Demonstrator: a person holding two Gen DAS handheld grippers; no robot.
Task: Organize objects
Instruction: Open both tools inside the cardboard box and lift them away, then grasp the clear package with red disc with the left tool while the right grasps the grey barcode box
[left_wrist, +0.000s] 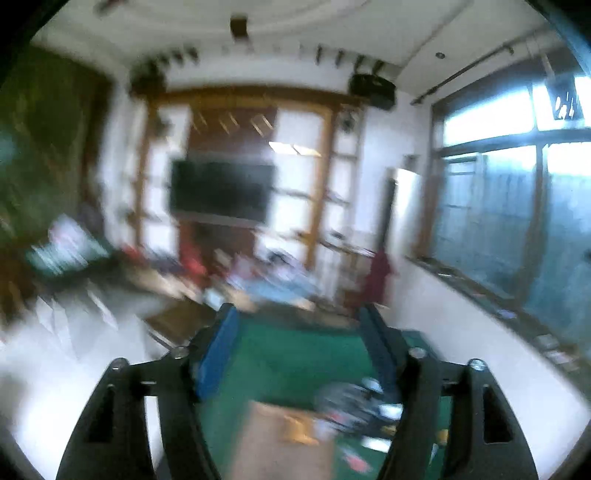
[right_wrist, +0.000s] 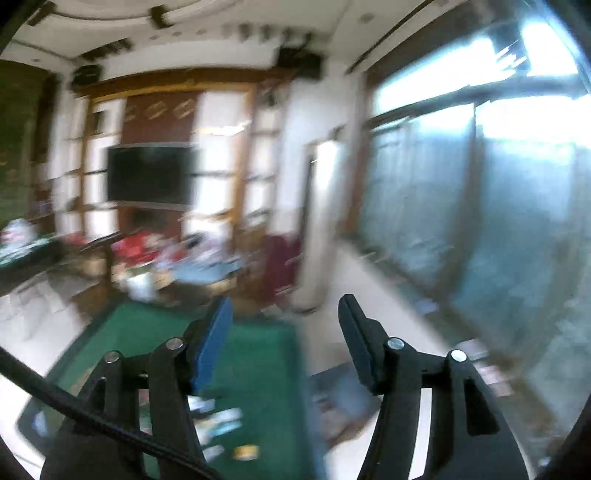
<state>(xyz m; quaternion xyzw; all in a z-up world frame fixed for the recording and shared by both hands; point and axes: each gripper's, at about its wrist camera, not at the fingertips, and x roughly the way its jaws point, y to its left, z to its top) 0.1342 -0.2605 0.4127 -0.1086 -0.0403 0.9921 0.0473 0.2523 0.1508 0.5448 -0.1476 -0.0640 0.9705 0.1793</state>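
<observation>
Your left gripper (left_wrist: 297, 314) and your right gripper (right_wrist: 284, 306) both stand with jaws apart and nothing between them; you are holding nothing.

The things to organise lie below you on the green-topped counter (left_wrist: 291, 347). In the left view a cardboard-coloured flat piece (left_wrist: 284, 435) sits at the near edge, with a dark jumble of small items (left_wrist: 354, 398) just beside it toward the near right corner. In the right view a few small packets (right_wrist: 221, 424) and a little yellow object (right_wrist: 245, 451) lie near the near edge. Blur hides what each one is.

Judging by their look, they are light, small and mostly flat. Flat packets are likely to slide on the cloth, so take them across a short edge, or lift one end first. The cardboard piece probably flexes; grip it close to a corner.

The middle and far side of the counter look bare, which gives you room to set things down. Beyond the far edge lies clutter (right_wrist: 192, 266), then a wall unit with a dark screen (left_wrist: 221, 192); windows (right_wrist: 480, 203) run along the right side.
</observation>
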